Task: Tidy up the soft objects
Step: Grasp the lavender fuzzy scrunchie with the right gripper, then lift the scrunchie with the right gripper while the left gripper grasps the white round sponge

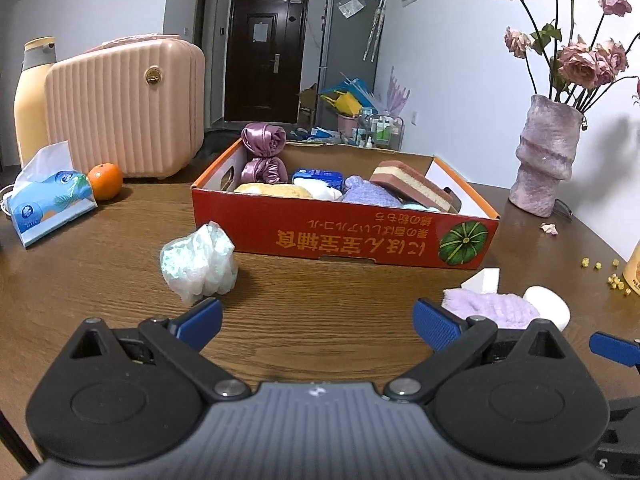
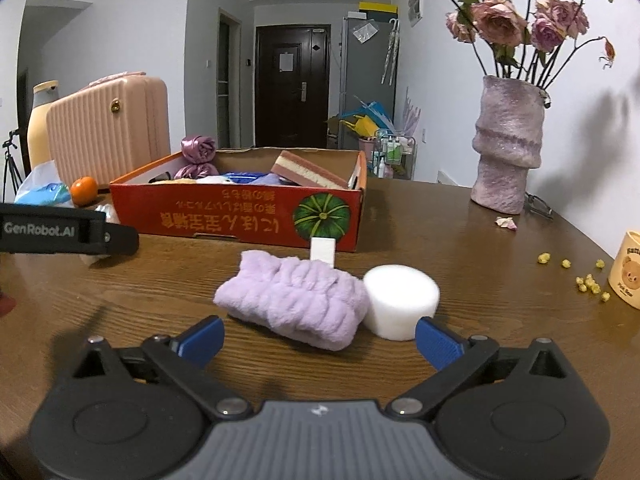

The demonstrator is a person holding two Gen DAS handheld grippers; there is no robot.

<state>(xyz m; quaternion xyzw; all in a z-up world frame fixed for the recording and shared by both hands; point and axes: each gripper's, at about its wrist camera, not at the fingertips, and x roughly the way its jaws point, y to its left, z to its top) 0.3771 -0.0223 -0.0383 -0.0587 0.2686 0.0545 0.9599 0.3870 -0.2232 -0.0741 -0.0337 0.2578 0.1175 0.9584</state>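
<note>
A red cardboard box point(image 1: 344, 236) point(image 2: 236, 220) on the wooden table holds several soft items: a purple satin bundle point(image 1: 264, 152), a layered sponge point(image 1: 412, 186), cloths. A crumpled white plastic bag point(image 1: 198, 262) lies just ahead-left of my open, empty left gripper point(image 1: 318, 326). A lilac fluffy cloth point(image 2: 296, 302) point(image 1: 490, 308), a white foam cylinder point(image 2: 400, 300) point(image 1: 548, 306) and a small white foam block point(image 2: 323, 251) lie just ahead of my open, empty right gripper point(image 2: 320, 340).
A pink suitcase point(image 1: 124, 104), tissue pack point(image 1: 48, 200), orange point(image 1: 105, 181) and tall bottle point(image 1: 34, 96) stand at the left. A purple vase with roses point(image 2: 506, 144) stands at the right, near a cup point(image 2: 628, 274) and yellow crumbs point(image 2: 590, 282).
</note>
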